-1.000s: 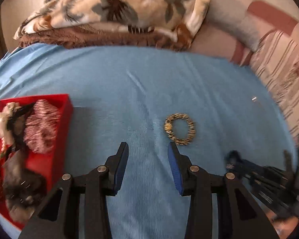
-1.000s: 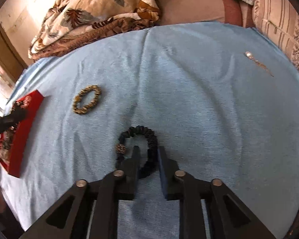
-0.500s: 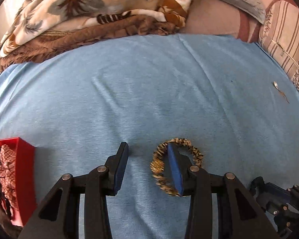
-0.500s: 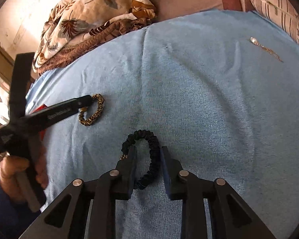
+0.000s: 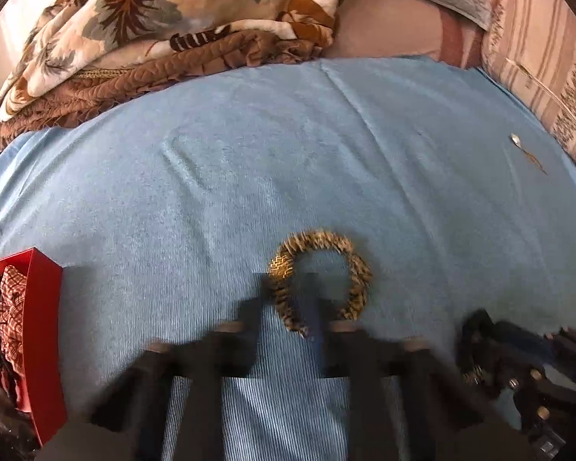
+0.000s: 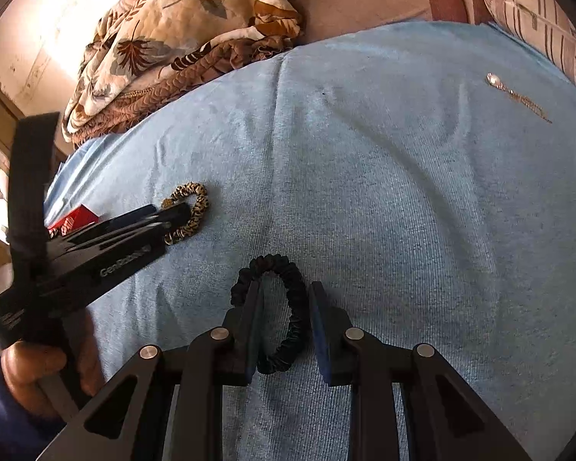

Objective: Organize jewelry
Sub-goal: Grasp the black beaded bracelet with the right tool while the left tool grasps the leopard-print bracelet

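Observation:
A gold and black patterned scrunchie (image 5: 320, 244) lies on the blue cloth (image 5: 288, 153). My left gripper (image 5: 288, 307) is blurred; its right finger sits inside the ring and its left finger outside, jaws narrowing around the ring's left side. It also shows in the right wrist view (image 6: 172, 211) at the scrunchie (image 6: 194, 207). My right gripper (image 6: 284, 299) is open around a black scrunchie (image 6: 288, 272), whose right side lies between the fingers.
A red box (image 5: 42, 330) holding several pieces of jewelry stands at the left edge. A thin chain with a pendant (image 6: 518, 96) lies at the far right. A floral quilt (image 5: 153, 30) and pillows line the back.
My left gripper pushed forward onto the patterned scrunchie and its jaws have narrowed. My right gripper's jaws have opened wider around the black scrunchie.

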The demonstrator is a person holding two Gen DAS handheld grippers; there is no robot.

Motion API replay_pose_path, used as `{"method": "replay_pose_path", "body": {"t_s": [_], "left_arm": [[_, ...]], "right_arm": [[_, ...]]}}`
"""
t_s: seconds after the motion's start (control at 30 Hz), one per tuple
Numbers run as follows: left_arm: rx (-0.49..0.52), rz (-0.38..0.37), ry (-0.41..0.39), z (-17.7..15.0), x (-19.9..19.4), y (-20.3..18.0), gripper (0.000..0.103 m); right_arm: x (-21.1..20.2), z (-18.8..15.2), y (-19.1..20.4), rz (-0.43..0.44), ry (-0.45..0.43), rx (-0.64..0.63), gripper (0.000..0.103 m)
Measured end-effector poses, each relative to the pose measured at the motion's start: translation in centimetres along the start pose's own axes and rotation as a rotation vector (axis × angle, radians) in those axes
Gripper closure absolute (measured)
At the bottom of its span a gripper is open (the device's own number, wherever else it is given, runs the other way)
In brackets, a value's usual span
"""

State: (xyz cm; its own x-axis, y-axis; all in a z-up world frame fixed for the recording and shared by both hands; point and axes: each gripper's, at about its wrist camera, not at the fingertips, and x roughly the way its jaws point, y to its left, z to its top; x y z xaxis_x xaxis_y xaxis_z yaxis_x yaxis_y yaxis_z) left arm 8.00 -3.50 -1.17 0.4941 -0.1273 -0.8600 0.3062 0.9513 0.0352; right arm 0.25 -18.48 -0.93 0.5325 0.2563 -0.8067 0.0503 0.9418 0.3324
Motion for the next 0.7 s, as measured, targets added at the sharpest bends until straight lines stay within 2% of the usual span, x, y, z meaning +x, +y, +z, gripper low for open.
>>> {"method": "replay_pose_path", "body": {"t_s": [0.13, 0.2, 0.4, 0.57, 0.63, 0.7], "left_arm": [[-0.043, -0.049, 0.005, -0.9, -1.6, 0.4, 0.098], [-0.058, -0.071, -0.002, -1.4, -2.7, 0.5, 0.098], [-0.106, -0.161, -0.043, -3.2, -7.3, 0.6, 0.098], [-0.141, -0.243, -0.022, -5.7, -9.3, 0.8, 0.098], [-0.127, -0.246, 0.006, -6.6, -9.1, 0.8, 0.098], [-0.098, -0.207, 0.028, -7.4, -8.5, 0.7, 0.097]], "right_arm": [[-0.1, -0.2, 0.7, -0.063, -0.018, -0.054, 0.086], [-0.2, -0.2, 0.3, -0.048, -0.021, -0.032, 0.092], [-0.8, -0.2, -1.0, 0.063, -0.031, 0.063, 0.093], [-1.7, -0.5, -0.7, 0.102, -0.054, 0.068, 0.093], [-2.0, -0.7, -0.6, 0.108, -0.054, 0.071, 0.093], [-2.2, -1.1, -0.4, 0.105, -0.051, 0.069, 0.093]]}}
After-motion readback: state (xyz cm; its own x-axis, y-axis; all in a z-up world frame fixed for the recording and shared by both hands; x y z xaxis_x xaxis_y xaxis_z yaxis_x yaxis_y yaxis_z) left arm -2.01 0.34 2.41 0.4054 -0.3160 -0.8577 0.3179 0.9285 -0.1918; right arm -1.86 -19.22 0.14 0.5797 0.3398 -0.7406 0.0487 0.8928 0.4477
